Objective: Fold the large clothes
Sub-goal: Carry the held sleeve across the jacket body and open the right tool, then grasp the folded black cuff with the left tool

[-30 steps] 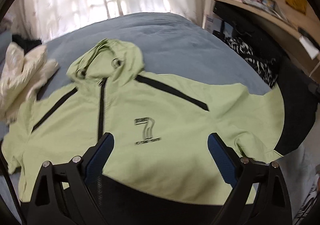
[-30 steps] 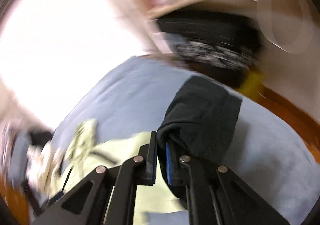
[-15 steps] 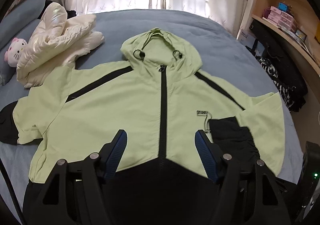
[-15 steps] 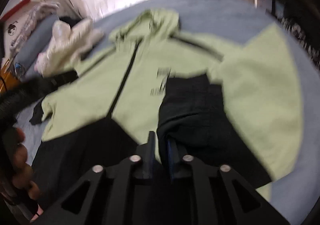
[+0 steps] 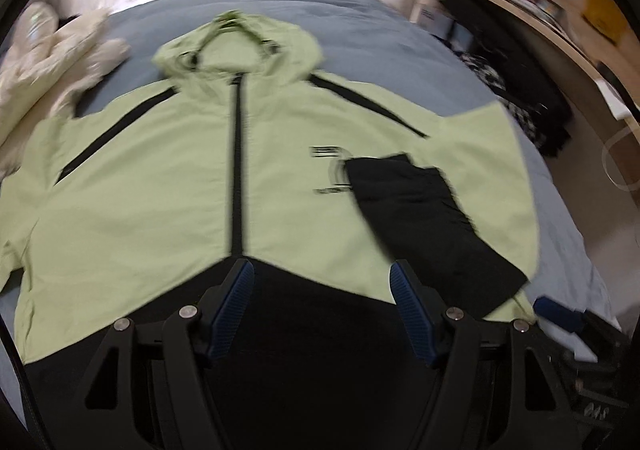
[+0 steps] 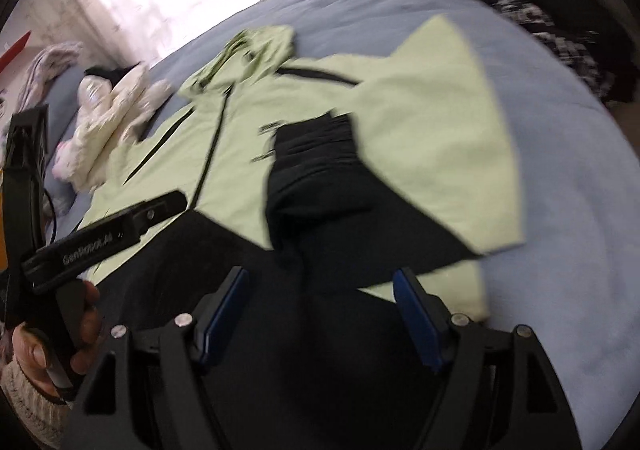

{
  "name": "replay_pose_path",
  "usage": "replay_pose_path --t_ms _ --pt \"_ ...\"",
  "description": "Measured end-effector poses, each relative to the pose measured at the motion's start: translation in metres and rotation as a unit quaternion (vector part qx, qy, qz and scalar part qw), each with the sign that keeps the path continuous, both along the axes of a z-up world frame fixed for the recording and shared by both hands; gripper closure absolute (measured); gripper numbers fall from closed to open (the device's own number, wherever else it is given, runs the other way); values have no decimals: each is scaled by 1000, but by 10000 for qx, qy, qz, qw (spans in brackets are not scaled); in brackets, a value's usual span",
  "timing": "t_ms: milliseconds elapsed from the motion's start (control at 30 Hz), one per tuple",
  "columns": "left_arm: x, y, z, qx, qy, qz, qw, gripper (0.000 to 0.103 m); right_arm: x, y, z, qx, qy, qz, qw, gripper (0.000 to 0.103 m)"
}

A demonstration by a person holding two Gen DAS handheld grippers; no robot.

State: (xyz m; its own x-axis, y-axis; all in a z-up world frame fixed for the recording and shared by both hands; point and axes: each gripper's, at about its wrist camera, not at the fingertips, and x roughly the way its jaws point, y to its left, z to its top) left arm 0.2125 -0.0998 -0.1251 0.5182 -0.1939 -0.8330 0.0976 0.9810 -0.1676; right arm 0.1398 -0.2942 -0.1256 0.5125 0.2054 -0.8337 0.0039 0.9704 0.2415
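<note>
A light green hooded jacket (image 5: 160,190) (image 6: 432,122) lies front up on the blue-grey bed (image 5: 360,10), zip closed, with its black hem nearest me. One sleeve is folded across the chest, and its black cuff end (image 5: 416,210) (image 6: 320,170) rests on the green front. My left gripper (image 5: 320,278) hovers open over the black hem, nothing between its fingers. My right gripper (image 6: 320,278) is just behind the black sleeve end. Its jaws are opening and the pads press on nothing.
A cream puffy jacket (image 5: 48,62) (image 6: 116,110) is heaped on the bed's left side. A wooden shelf (image 5: 540,10) and dark patterned clothes (image 5: 516,90) line the right edge. A person's hand (image 6: 52,350) holds the left tool at the lower left. Curtains hang behind the bed.
The right gripper carried the black sleeve end over the jacket's chest, let it go and opened. The left gripper's jaws narrowed a little and it came down nearer the hem.
</note>
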Motion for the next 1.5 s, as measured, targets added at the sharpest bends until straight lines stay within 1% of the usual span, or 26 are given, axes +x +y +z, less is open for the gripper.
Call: replay_pose_path --t_ms 100,133,200,267,400,467,500,533,567,600,667,733,767,800,867,933,967,1000,1067,1133,1233,1300,1400,1433,1467,1500 --pt "-4 -24 3 35 -68 -343 9994 34 -5 -20 4 -331 -4 -451 9984 28" --pt "-5 -31 3 71 -81 -445 9989 34 -7 -26 4 -338 24 -555 9979 28" --pt "-7 -49 -1 176 -61 -688 9975 34 -10 -41 1 -140 100 -769 9969 28" --pt "-6 -62 -8 279 8 -828 9962 34 -13 -48 0 -14 107 -867 9962 28" --pt "2 -82 -26 486 196 -942 9942 34 -19 -50 -1 -139 69 -934 9955 28" --pt "6 -92 -33 653 192 -956 9931 34 -21 -49 -4 -71 111 -940 9955 28" --pt "9 -96 -36 725 158 -955 9927 37 -22 -50 -6 -21 129 -938 9955 28" --pt "11 -99 -37 808 123 -953 9921 45 -22 -48 -7 -8 143 -935 9955 28" --pt "13 -102 -38 918 90 -976 9910 71 -22 -48 -9 -5 158 -934 9955 28" --pt "16 -106 -39 1020 110 -1048 9892 89 -23 -47 -11 0 172 -933 9955 28" --pt "19 -105 -33 1045 0 -1041 9891 91 -24 -46 -12 26 193 -921 9956 28" --pt "17 -98 -20 1029 -338 -948 9896 93 -26 -45 -13 90 188 -911 9956 28" --pt "15 -91 -9 1000 -594 -861 9895 94 -27 -45 -12 129 163 -908 9957 28" --pt "12 -82 3 913 -833 -752 9895 94 -28 -45 -11 154 139 -911 9956 28" --pt "9 -57 21 643 -1137 -476 9903 94 -30 -46 -8 220 74 -932 9954 28" --pt "9 -24 31 329 -1215 -84 9920 93 -32 -47 -6 259 16 -951 9951 28" --pt "10 -1 30 145 -1160 239 9928 90 -32 -47 -5 280 -1 -956 9950 28" --pt "10 16 28 5 -1063 466 9932 77 -33 -47 -5 312 -5 -955 9949 28" --pt "11 53 15 -386 -721 820 9933 65 -34 -47 -6 358 -2 -925 9951 28" --pt "9 85 0 -718 -443 1137 9899 64 -35 -44 -8 364 19 -895 9953 28" --pt "6 120 -17 -1031 -160 1512 9830 64 -35 -40 -10 359 47 -856 9957 28" --pt "7 138 -24 -1305 -39 1605 9784 63 -35 -36 -11 338 52 -806 9962 28" --pt "10 151 -26 -1622 -34 1570 9742 59 -33 -30 -10 232 49 -738 9970 28" --pt "12 154 -25 -1768 -63 1506 9726 56 -32 -28 -10 218 46 -716 9972 28" --pt "16 157 -27 -1896 -64 1453 9710 49 -32 -27 -9 206 36 -701 9973 28" --pt "19 161 -27 -2137 -52 1392 9669 45 -31 -26 -9 196 28 -686 9974 28"
